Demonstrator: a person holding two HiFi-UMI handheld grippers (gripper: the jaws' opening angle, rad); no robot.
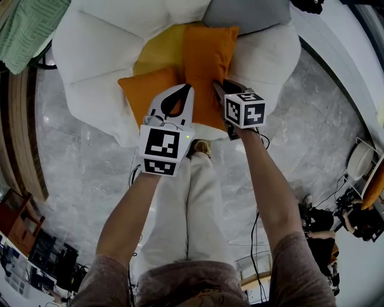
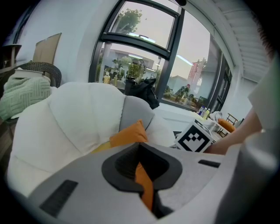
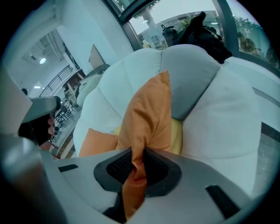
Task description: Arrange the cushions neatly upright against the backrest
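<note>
**Obs. 1:** Nearest: pale trousers (image 1: 192, 204) and two bare forearms (image 1: 129, 210), low in the head view. What is held?

**Obs. 2:** Both orange cushions. The left gripper (image 1: 185, 90) (image 2: 142, 175) has its jaws together, with a thin fold of the smaller orange cushion (image 1: 147, 87) (image 2: 144, 188) pinched between them. The right gripper (image 1: 219, 89) (image 3: 133, 168) has its jaws narrow, clamped on a bunched lower edge of the taller orange cushion (image 1: 207, 60) (image 3: 148, 113).

**Obs. 1:** Where do the cushions lie?

**Obs. 2:** The smaller one is at the seat front, on the person's left, touching the taller one. The taller one runs from the seat front up toward the backrest (image 1: 138, 12), its top against the grey cushion (image 1: 246, 15) (image 3: 192, 83) (image 2: 133, 113). A yellow cushion (image 1: 159, 51) (image 3: 176, 135) sits behind both, partly covered by them.

**Obs. 1:** And the surroundings?

**Obs. 2:** All four are on a white armchair (image 1: 90, 48) (image 2: 74, 122) (image 3: 227, 113) with rounded, petal-like sides. It stands on a grey marble floor (image 1: 78, 168). A green throw (image 1: 27, 27) (image 2: 22, 94) lies just beside the chair on the left. A black bag (image 2: 140, 89) (image 3: 201, 28) sits behind the backrest, by the window. The right gripper's marker cube (image 1: 245, 110) (image 2: 194, 139) shows in the left gripper view, close by.
</note>
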